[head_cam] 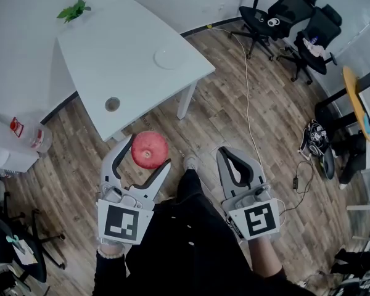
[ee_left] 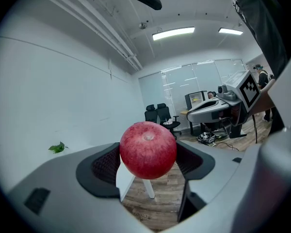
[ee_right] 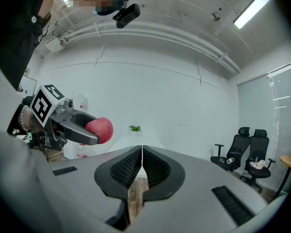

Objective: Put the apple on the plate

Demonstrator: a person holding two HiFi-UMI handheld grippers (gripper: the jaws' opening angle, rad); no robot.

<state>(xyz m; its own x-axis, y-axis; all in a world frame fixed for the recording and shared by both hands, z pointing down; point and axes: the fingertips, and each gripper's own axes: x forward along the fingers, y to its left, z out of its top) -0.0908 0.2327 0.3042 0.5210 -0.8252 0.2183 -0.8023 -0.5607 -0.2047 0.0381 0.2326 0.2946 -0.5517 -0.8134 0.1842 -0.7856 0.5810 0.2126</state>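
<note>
A red apple (head_cam: 149, 149) is clamped between the jaws of my left gripper (head_cam: 147, 153), held in the air above the wooden floor just short of the white table (head_cam: 111, 60). In the left gripper view the apple (ee_left: 148, 149) fills the gap between the dark pads. A white plate (head_cam: 168, 58) lies on the table's right part, far ahead of the apple. My right gripper (head_cam: 232, 159) hovers to the right with its jaws together and nothing between them; its own view shows the pads meeting (ee_right: 142, 163) and the apple (ee_right: 100, 129) off to the left.
A small round dark object (head_cam: 112, 104) sits near the table's front edge and a green plant (head_cam: 73, 10) at its far corner. Black office chairs (head_cam: 293, 17) stand at the back right. A cable (head_cam: 248, 97) runs across the floor, and a water bottle (head_cam: 40, 139) stands at the left.
</note>
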